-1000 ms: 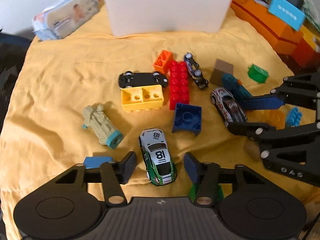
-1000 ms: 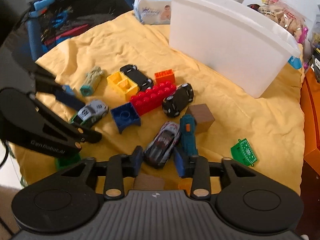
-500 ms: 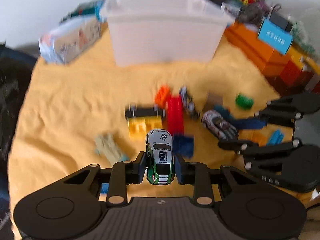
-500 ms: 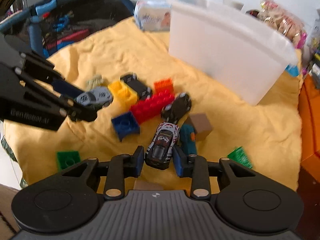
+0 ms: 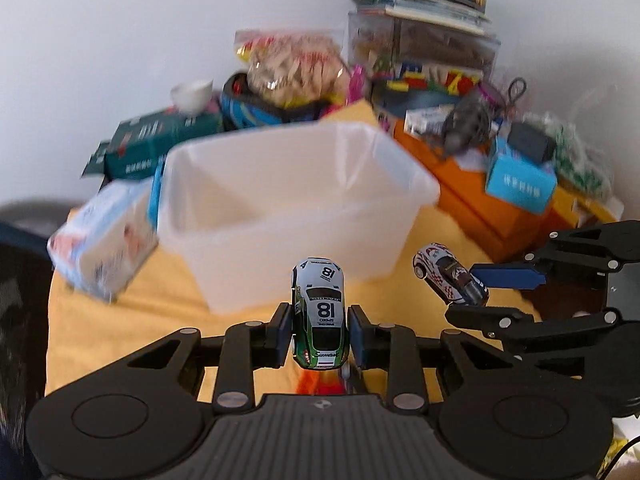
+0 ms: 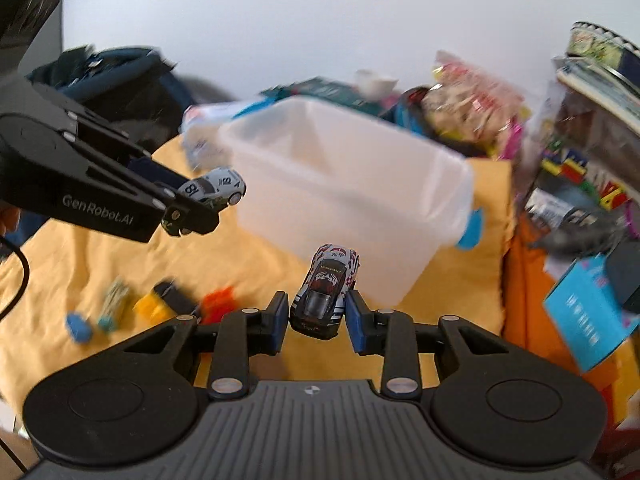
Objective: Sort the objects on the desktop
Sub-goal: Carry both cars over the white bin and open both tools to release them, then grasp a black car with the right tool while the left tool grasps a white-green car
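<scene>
My left gripper (image 5: 319, 334) is shut on a green and white toy car numbered 81 (image 5: 320, 314), held in the air in front of the white plastic bin (image 5: 288, 216). My right gripper (image 6: 318, 322) is shut on a white, red and black toy car (image 6: 326, 290), also lifted, close to the bin (image 6: 352, 196). In the left wrist view the right gripper (image 5: 486, 292) and its car (image 5: 448, 278) are at the right. In the right wrist view the left gripper (image 6: 192, 204) and its car (image 6: 214, 190) are at the left. The bin looks empty.
Toy bricks, a black car and a small figure (image 6: 114, 300) lie on the yellow cloth (image 6: 80, 264) at lower left. A wipes pack (image 5: 104, 236) sits left of the bin. Orange boxes (image 5: 480, 204), a light blue box (image 6: 588, 312) and stacked clutter (image 5: 424, 52) crowd the right and back.
Both grippers have closed on their cars and lifted them off the cloth, rising toward the bin. The bin's open top now shows.
</scene>
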`<state>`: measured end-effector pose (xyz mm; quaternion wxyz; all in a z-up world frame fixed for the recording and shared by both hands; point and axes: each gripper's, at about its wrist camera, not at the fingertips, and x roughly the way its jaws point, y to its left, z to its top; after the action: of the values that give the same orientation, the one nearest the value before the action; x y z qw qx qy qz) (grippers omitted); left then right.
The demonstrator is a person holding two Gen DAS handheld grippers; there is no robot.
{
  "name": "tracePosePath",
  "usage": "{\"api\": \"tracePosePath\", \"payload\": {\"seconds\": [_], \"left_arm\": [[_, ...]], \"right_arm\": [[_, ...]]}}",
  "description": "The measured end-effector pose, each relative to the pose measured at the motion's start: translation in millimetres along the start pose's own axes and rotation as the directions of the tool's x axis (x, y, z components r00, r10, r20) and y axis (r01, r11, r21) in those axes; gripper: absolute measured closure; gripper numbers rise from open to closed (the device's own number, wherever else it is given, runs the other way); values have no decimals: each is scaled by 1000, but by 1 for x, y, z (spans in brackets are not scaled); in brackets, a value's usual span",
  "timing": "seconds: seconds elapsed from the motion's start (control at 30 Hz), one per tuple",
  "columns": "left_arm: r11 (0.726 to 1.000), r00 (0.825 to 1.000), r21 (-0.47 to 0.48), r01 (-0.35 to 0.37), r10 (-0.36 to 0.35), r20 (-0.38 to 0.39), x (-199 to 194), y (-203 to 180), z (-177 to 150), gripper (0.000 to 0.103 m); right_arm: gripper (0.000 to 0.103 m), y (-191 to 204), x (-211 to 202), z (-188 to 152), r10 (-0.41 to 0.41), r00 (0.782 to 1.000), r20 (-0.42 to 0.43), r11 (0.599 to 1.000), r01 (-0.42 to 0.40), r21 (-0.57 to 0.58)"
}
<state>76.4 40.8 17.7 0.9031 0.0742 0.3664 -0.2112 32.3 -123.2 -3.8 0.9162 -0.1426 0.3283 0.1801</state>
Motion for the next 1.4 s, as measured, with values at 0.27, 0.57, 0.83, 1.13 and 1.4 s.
{"api": "tracePosePath", "payload": {"seconds": [0.27,0.57,0.83,1.13,1.4], "left_arm": [[999,996,26,-25,23,86,18,22,56,70],[997,997,48,-63,61,48,80,51,86,70],[998,999,42,-48,48,-16,109,51,76,52],[993,994,79,-85,79,78,27,38,43,36],[994,992,-2,-109,109,-58,9,25,-36,36]], "right_arm": [[69,-25,23,49,-67,995,70,997,65,40],[68,-31,70,81,-110,993,53,994,108,33],[67,-43,102,78,-122,993,-8,990,122,67],[67,-46,43,54,-84,993,77,992,76,104],[70,-9,28,0,28,1000,-4,999,-28,17]]}}
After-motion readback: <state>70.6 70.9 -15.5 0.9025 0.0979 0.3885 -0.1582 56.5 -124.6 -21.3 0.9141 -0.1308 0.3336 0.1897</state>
